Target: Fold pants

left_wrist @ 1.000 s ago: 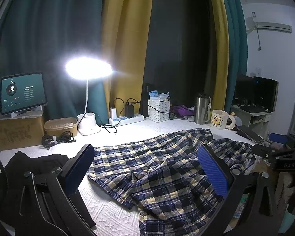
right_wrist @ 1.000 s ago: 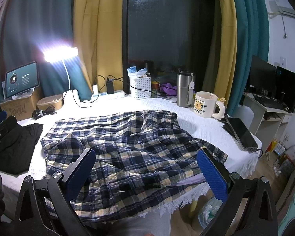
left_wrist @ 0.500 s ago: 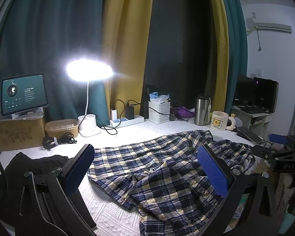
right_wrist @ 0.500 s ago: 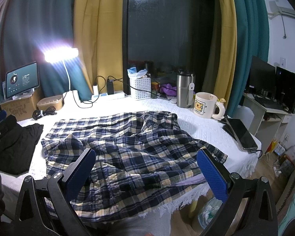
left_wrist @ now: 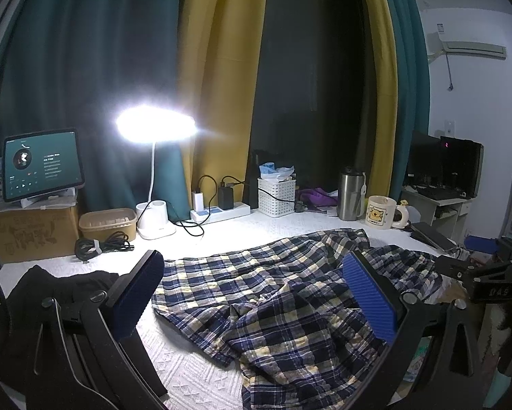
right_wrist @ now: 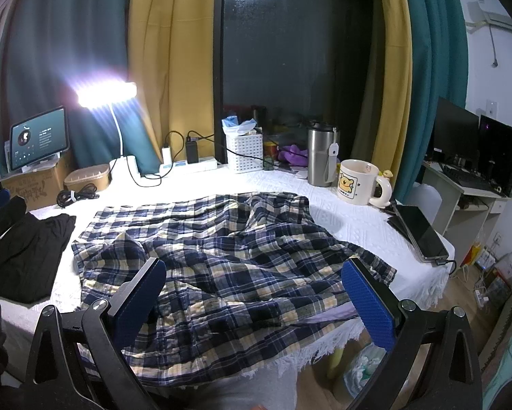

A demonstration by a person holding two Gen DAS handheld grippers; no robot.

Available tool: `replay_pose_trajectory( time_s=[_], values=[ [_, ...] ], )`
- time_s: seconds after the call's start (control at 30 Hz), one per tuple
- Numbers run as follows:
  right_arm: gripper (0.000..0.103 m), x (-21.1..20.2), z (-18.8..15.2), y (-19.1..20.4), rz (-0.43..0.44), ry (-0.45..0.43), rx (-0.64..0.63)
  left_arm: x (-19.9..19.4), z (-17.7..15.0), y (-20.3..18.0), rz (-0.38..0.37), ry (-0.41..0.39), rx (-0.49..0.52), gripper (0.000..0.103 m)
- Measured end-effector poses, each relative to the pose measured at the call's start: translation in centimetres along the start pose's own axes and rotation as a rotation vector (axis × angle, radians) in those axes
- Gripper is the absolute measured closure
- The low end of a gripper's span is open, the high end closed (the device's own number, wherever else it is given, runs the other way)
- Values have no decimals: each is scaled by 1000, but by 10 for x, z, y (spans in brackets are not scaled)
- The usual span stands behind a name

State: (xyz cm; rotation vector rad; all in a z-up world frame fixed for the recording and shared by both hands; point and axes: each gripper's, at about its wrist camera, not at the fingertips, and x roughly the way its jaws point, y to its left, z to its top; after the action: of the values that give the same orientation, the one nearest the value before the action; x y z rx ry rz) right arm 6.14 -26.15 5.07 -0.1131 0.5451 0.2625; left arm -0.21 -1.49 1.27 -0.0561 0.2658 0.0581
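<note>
Both tools, left (left_wrist: 256, 304) and right (right_wrist: 252, 304), hang wide open and empty above the pants (right_wrist: 228, 259), which lie rumpled across the desk (right_wrist: 355, 229), front edge overhanging, apparently awaiting a first grasp.

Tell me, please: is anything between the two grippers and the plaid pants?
Nothing visible. The plaid pants lie crumpled on the white table, directly under the open left gripper and the open right gripper. The black cloth and the mug sit off to the sides.
</note>
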Motion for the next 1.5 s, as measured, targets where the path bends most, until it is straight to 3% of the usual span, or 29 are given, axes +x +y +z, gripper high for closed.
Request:
replay_pose_trajectory(
  time_s=[0.3,0.63,1.0,1.17,1.5],
  values=[
    [0,20,5,2,7,33,-14,10,0,-1,-4,12,17,0],
    [0,60,23,-4,20,50,-23,49,5,6,-2,72,31,0],
    [0,117,46,-19,25,82,-35,115,0,45,74,213,5,0],
    [0,156,61,-33,36,109,-29,155,-8,68,90,321,-17,0],
    [0,244,95,-68,110,236,21,232,-24,115,119,517,-42,0]
  ],
)
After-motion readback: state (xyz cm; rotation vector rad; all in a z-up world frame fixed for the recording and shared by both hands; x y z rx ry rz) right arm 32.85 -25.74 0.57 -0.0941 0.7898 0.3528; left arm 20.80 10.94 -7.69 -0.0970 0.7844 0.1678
